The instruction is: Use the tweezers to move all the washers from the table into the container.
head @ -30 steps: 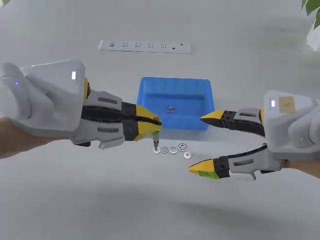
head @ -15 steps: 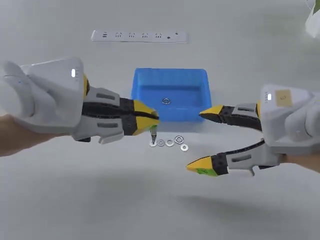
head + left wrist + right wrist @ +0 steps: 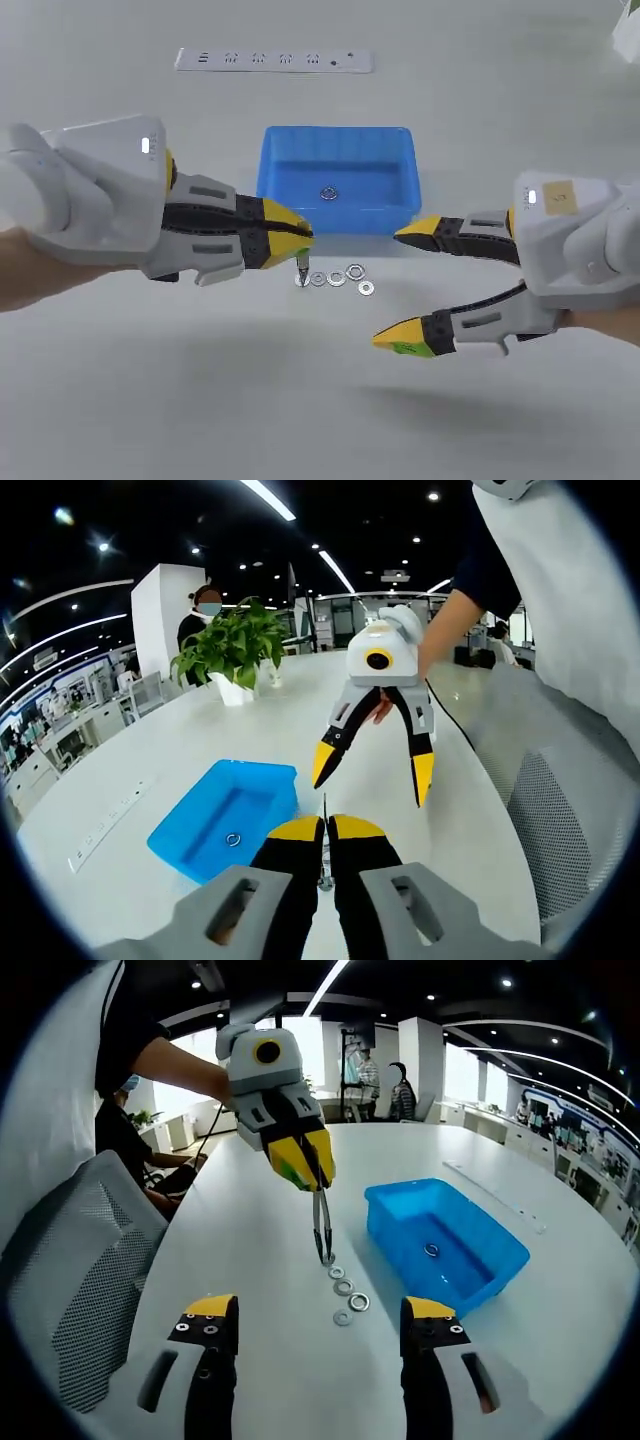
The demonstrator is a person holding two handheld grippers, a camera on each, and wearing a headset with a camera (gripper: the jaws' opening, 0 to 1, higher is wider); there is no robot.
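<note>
left tongs [image 3: 300,237] clamping slim metal tweezers [image 3: 303,266] | right tongs [image 3: 390,288] gaping, empty | we're squaring tips on small silver metal washers [image 3: 336,279] just below left tongs

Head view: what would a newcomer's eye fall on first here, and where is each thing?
The bright blue container stands out on the white table, one washer lying in it. Just in front, the left gripper is shut on tweezers whose tips point down at the left end of a short row of washers. The right gripper hangs wide open right of that row.
</note>
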